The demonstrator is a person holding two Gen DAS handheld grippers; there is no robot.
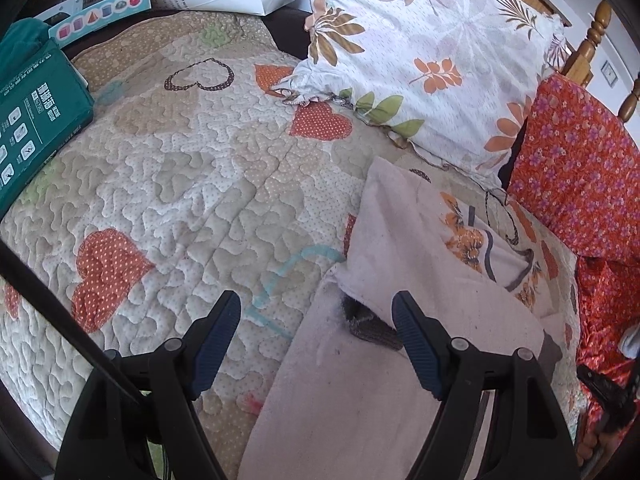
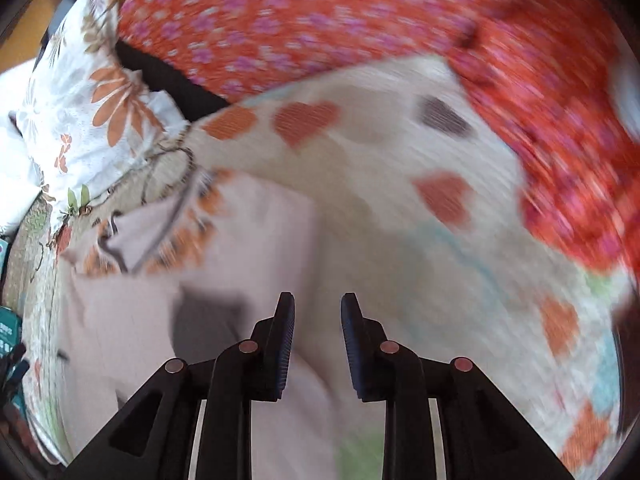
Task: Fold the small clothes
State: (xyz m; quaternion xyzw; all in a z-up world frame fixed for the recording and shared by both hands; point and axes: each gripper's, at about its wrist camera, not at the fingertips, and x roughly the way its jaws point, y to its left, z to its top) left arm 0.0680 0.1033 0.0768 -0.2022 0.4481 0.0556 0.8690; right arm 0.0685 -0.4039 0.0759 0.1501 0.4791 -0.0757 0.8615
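The left tool point(image 1: 316, 314) hangs wide apart and empty, tilted steeply down, its right pad over the pale pink garment point(image 1: 404, 264), which lies partly folded on the quilted bed point(image 1: 180, 184) ahead of it. The right tool point(image 2: 317, 312) stands narrowly parted, nothing between its pads, angled down at the garment's right edge. This looks like mid-fold; next, each tool needs an edge to pinch.

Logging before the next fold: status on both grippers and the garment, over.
Left gripper open, empty, above pale pink garment. Right gripper jaws parted, nothing between. Leaf-print pillow beside garment, not blocking.
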